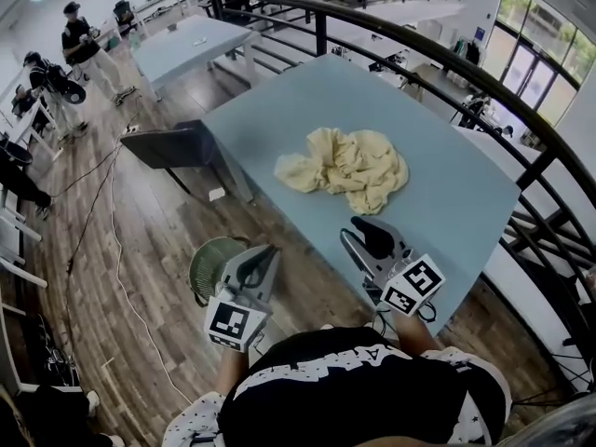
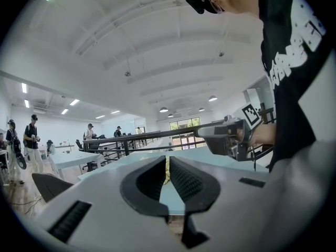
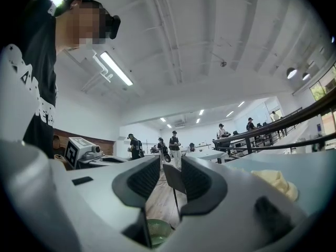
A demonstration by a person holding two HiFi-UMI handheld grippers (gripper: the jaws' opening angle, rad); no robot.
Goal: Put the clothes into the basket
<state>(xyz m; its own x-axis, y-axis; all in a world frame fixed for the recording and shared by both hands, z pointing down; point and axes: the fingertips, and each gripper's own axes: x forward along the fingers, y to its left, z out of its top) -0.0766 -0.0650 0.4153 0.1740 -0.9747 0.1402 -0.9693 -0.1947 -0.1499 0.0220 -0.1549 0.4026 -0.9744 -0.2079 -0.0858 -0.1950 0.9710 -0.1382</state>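
Ahead of the right gripper [image 3: 170, 180] and off to its right, well apart from its tips, the yellow clothes [image 1: 345, 168] lie in one crumpled heap on the blue table [image 1: 466, 212]. Its jaws stand partly apart with nothing between them. The left gripper [image 2: 167, 173] points straight at the heap with its jaws pressed together, empty. The green basket [image 1: 209, 266] sits low on the floor, beneath the left gripper and off the table's near corner. The step in hand looks like the reach for the heap. To do it well, the right gripper probably needs to swing toward its right until the heap is centred between its jaws, spread them wider, and tip down onto a raised fold rather than a thin edge. A deep bite should bring the whole bundle up at once. The cloth will likely trail, so it should clear the table edge before going down to the basket.
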